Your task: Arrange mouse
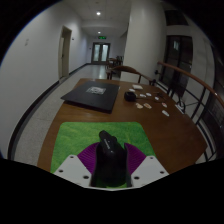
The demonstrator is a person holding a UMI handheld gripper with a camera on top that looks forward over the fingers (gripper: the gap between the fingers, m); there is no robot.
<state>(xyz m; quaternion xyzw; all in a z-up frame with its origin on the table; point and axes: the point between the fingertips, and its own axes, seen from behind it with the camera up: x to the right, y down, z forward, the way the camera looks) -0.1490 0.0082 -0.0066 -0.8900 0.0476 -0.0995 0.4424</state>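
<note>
Black mouse (107, 152) is seen lengthwise between the two fingers of the gripper (108, 170), its near end gripped by the purple pads (86, 158) on both sides. Fingers are closed in on it, pinching. Mouse is held over a green mat (85, 135) on a wooden table (160, 135). Farther left, a dark laptop (92, 94) lies flat; small pale items (150, 99) are scattered far right.
</note>
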